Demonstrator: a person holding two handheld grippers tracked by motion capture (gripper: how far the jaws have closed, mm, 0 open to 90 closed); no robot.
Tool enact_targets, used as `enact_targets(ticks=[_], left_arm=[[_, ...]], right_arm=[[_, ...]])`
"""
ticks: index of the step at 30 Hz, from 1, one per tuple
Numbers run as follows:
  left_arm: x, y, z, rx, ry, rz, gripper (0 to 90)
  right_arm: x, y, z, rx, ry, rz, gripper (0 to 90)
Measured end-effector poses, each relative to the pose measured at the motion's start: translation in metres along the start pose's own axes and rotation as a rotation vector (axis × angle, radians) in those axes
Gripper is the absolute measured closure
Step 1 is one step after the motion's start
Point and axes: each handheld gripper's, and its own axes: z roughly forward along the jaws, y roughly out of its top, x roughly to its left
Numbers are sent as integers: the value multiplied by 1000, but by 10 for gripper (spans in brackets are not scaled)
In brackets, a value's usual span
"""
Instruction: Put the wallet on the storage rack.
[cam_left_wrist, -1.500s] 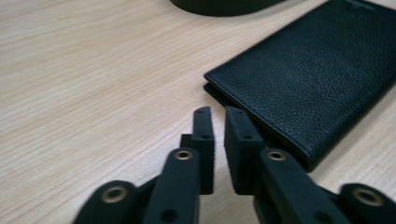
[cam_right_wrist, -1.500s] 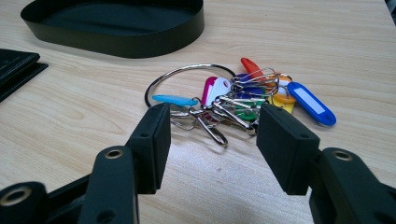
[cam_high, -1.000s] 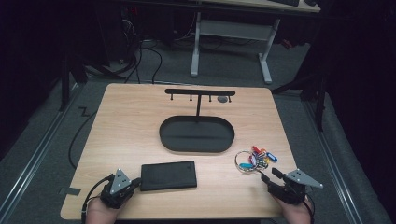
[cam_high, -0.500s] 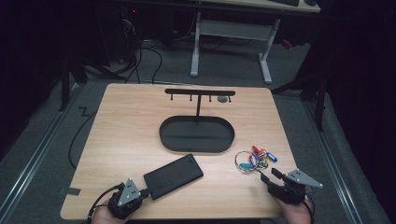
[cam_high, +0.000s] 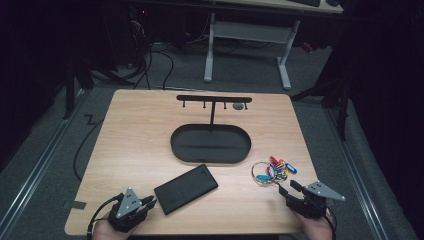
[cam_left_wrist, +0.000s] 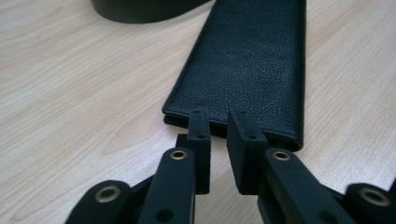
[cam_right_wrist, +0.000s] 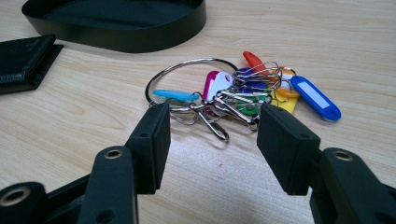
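The black grained-leather wallet is seen lying flat and aslant on the light wooden counter near its front edge, left of centre; no brand or writing can be read on it. The left gripper is held at the wallet's near end, its jaws a narrow gap apart and just opening, with nothing between them. The right gripper is held wide open, empty, by the front right corner, just short of the steel key ring with coloured plastic tags; the blue tag's white label appears blank. The black oval metal tray stands mid-counter.
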Motion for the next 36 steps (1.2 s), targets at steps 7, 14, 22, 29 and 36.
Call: enact_targets(ticks=[7,14,22,29,36], left_arm=[[7,19,5,-18,26,21,636],[-3,54,19,-39,14,96,537],[-14,34,33,-2,-63,75,475],[-23,41,37,-17,-111,110,447],[-30,39,43,7,-160,164,473]], right_arm=[[0,0,1,5,7,9,435],[0,1,2,9,16,30,430],[0,-2,4,24,1,46,415],[4,-3,-3,20,-19,43,412],[9,-4,-1,30,-32,36,411]])
